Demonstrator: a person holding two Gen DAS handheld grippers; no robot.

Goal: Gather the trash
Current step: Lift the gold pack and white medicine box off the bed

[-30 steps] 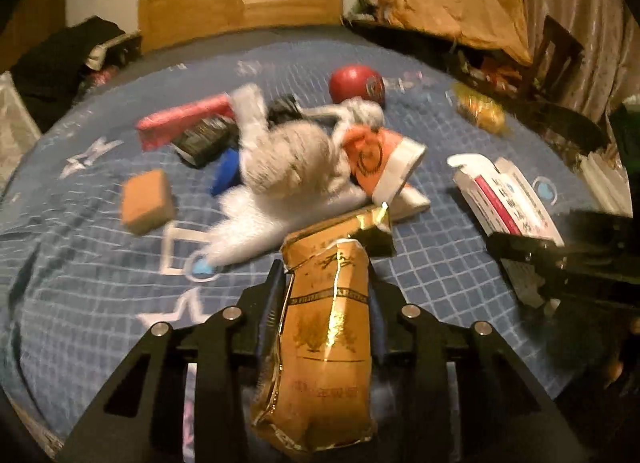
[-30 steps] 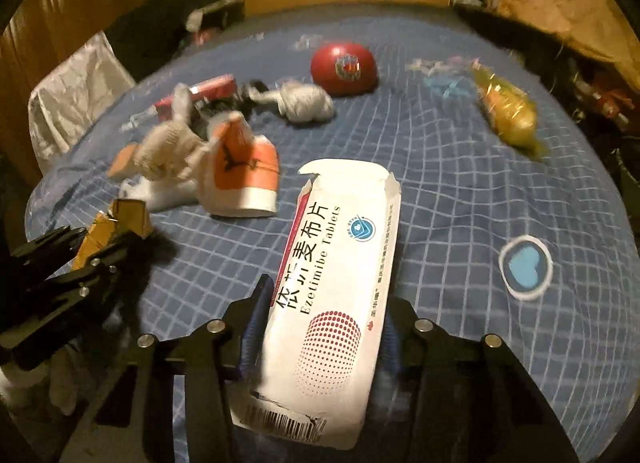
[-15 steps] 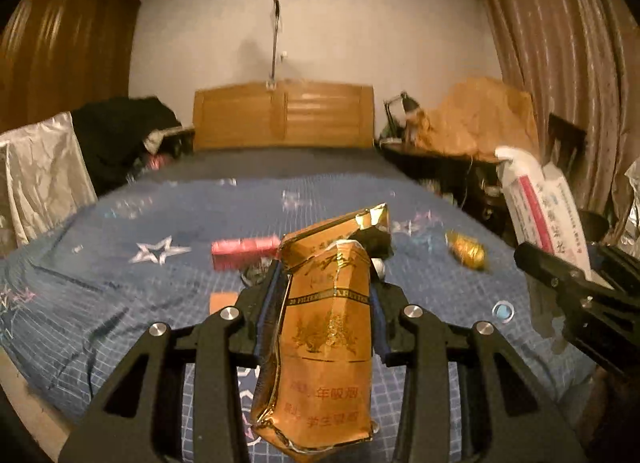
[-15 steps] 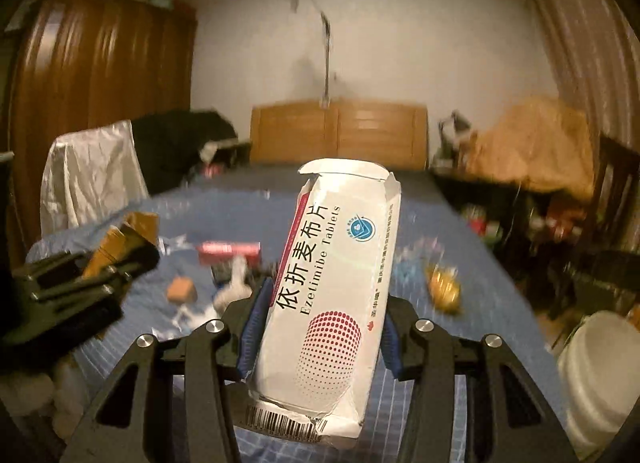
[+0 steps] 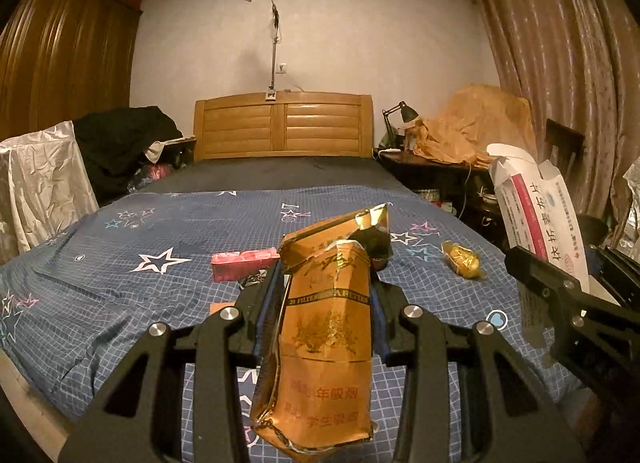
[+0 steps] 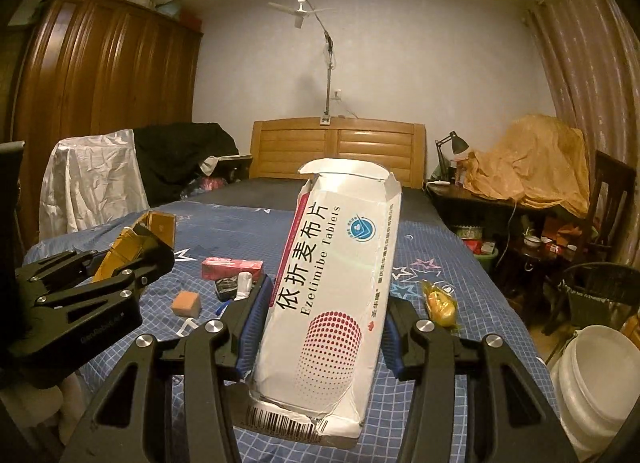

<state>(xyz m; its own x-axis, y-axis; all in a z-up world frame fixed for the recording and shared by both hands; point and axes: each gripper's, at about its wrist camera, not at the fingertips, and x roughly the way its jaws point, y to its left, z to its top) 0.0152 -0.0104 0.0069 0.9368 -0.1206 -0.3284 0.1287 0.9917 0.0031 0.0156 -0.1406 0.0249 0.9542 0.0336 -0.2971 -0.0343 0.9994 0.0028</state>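
Both grippers pinch trash above the bed (image 5: 120, 283): left gripper (image 5: 328, 283) clamps a crumpled gold cigarette pack (image 5: 326, 327), lettering mostly unreadable, while right gripper (image 6: 324, 303) squeezes a white "Ezetimibe Tablets" box (image 6: 332, 287), barcode cut off.

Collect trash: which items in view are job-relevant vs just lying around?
Job:
- crushed gold cigarette pack, clamped in left gripper
- opened white tablet box, clamped in right gripper
- yellow wrapper on the bed
- white bucket on the floor, likely the bin

Lying about:
- pink box
- orange sponge block
- desk lamp
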